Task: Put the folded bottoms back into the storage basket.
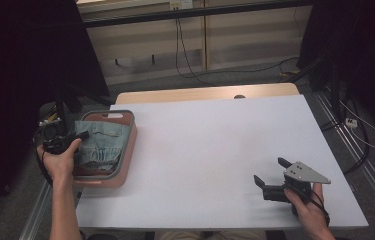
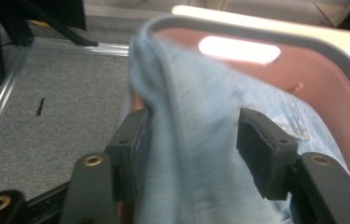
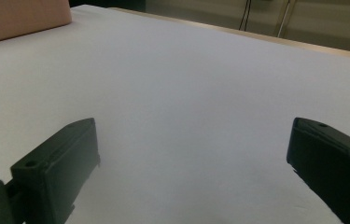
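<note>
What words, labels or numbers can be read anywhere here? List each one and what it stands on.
None can be read. The denim garment, the pink basket, the white table and both tongs, left and right, carry no legible text. A small tag on the floor cable is too small to read.

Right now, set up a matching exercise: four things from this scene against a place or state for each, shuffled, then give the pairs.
Things
1. denim garment
2. pink basket
3. left tongs
4. right tongs

Places or states
A. open over bare white table
B. at the table's left edge
C. lying in the basket
D. astride a fold of denim

Pairs: 1-C, 2-B, 3-D, 4-A
</note>
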A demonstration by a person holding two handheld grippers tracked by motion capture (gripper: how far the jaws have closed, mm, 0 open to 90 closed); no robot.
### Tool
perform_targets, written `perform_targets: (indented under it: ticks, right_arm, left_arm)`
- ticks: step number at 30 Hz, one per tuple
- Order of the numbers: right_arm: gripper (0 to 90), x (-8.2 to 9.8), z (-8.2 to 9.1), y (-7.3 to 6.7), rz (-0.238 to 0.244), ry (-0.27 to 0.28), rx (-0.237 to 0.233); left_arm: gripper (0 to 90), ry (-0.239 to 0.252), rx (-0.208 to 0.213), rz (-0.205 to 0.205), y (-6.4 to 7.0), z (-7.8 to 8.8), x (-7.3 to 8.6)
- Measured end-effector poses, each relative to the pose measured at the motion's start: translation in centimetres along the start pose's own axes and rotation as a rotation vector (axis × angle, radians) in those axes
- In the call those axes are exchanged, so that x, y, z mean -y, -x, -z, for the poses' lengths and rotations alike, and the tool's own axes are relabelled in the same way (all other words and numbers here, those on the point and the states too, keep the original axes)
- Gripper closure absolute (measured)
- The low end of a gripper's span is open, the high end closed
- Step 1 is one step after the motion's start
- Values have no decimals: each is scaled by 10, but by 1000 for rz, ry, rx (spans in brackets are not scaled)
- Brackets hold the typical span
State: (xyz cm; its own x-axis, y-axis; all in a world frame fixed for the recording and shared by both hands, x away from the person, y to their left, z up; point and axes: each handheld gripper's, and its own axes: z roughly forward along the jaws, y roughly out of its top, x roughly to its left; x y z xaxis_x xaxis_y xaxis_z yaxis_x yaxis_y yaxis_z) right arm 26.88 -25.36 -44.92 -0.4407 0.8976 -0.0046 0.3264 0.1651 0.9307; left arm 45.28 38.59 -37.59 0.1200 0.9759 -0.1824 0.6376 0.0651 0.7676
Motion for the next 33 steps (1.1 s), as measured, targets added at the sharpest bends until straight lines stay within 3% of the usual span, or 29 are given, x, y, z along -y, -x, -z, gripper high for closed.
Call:
perform_targets:
  ticks: [5,8,10,12,17,20,23,25,30,33]
  right_arm:
    - [22,0,0,0,-1,-3,0]
    - [22,0,-1,-1,0,-2,-3]
    - [22,0,-1,-1,0,-2,-2]
    - [23,0,-1,0,0,-2,-2]
    - [22,0,-1,0,-1,-5,1]
    - [23,0,-1,0,0,-6,1]
    - [23,0,-2,0,-1,-6,2]
    - [23,0,-2,1,0,-7,4]
    - [23,0,-2,0,3,-5,0]
    - [23,0,-1,1,0,-3,0]
  left_arm:
    - [526,-7,-1,2,-2,1,0]
    - [644,-24,-19,-33,1,-2,-1]
    - [697,-34,-37,-25,1,-3,-1]
    - [703,-42,-35,-6,0,-6,-1]
    - [728,-76,-57,-18,5,-15,-3]
    - [781,-95,-39,-37,6,-17,-4]
    - [803,-88,-34,-25,10,-20,-5]
    - [808,-99,-32,-34,13,-23,-6]
    - [809,-102,-74,-75,16,-34,-1]
    - [805,-117,-62,-91,15,-36,1]
